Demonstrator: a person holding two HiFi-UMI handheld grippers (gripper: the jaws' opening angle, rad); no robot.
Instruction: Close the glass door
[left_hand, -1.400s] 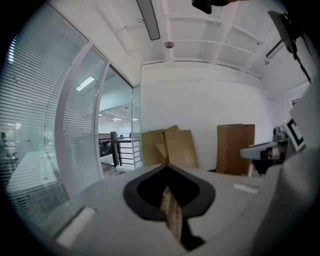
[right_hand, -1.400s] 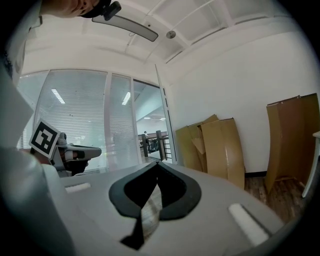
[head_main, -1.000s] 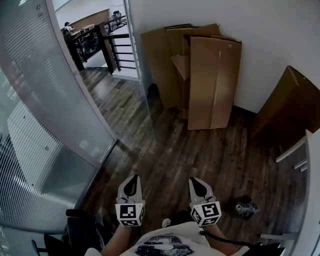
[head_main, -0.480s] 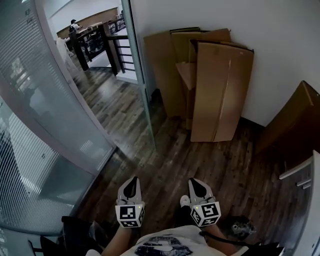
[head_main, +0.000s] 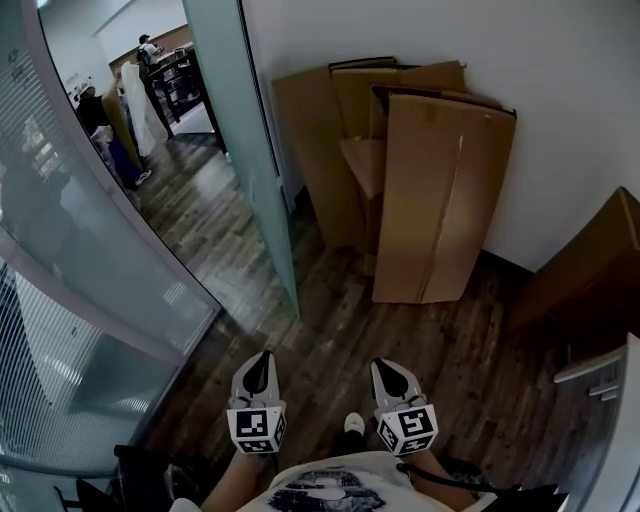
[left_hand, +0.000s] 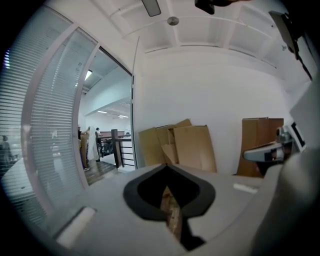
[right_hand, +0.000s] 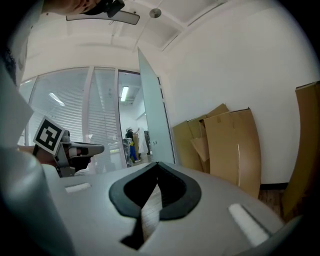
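The glass door (head_main: 247, 150) stands open in the middle of the room, a frosted greenish panel swung inward with its near edge pointing back towards the person. To its left is the open doorway onto a dark wood floor (head_main: 330, 340). Further left a curved glass partition (head_main: 70, 300) with fine white stripes runs along the near side.

The left tool (head_main: 261, 362) and the right tool (head_main: 390, 372) are held side by side, low and near the person's body, well short of the door. Both are clenched with nothing between the jaws, though the left one's look, as far as I can tell, to show only a thin slit.

Flattened cardboard sheets (head_main: 430, 200) lean against the white wall (head_main: 480, 50) on the far right. A few people (head_main: 105, 120) stand far off beyond the doorway.
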